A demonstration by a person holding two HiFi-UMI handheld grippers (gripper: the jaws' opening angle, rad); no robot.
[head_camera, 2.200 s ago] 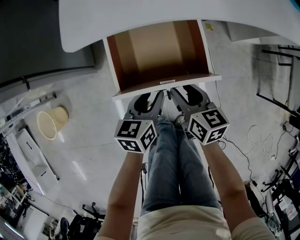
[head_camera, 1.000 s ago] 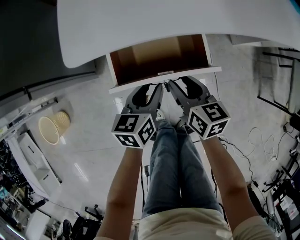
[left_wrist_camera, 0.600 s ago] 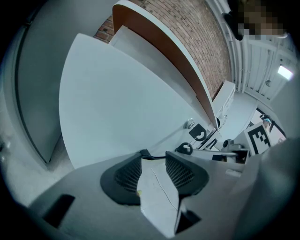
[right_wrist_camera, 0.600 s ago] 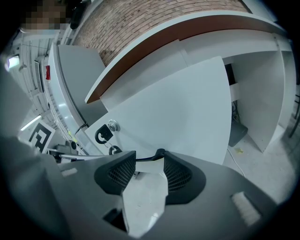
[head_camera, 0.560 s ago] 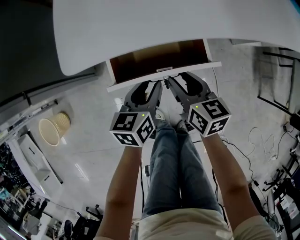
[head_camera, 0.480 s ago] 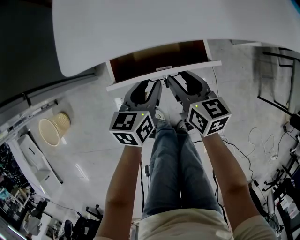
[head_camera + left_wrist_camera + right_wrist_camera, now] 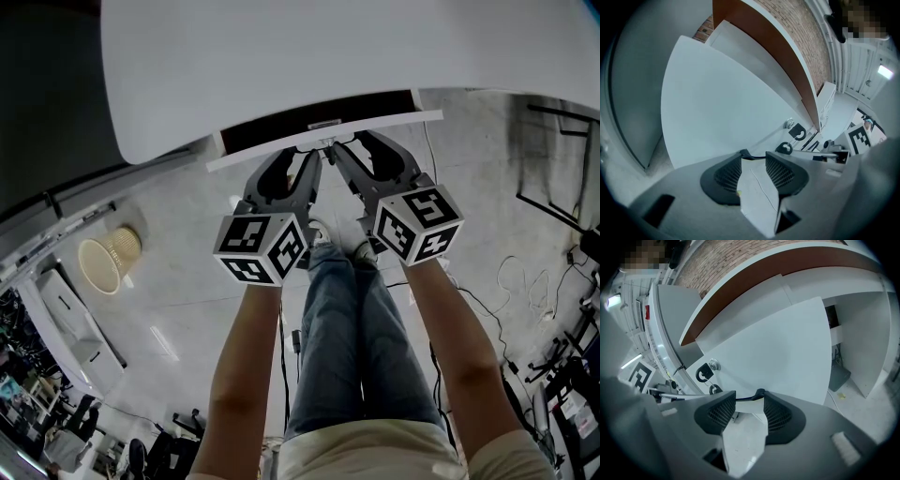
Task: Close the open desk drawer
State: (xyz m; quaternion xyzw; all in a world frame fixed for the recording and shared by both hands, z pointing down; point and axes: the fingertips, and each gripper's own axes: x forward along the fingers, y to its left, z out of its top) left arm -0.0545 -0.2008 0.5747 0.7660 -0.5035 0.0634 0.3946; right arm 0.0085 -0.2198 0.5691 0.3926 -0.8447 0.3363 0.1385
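The desk drawer sits under the front edge of the white desk top, pushed almost fully in. Only a narrow dark strip of its inside shows behind the white front panel, which is slightly tilted in the head view. A small round metal lock is set in that panel, between where the two grippers meet it. The left gripper points up at the panel's lower edge. Its ribbed black fingers stand moderately apart with nothing clamped between them, their tips right at the white front. Just beside it, the right gripper is aimed at the same edge. Its fingers are parted about as far and also empty, with their tips against the panel.
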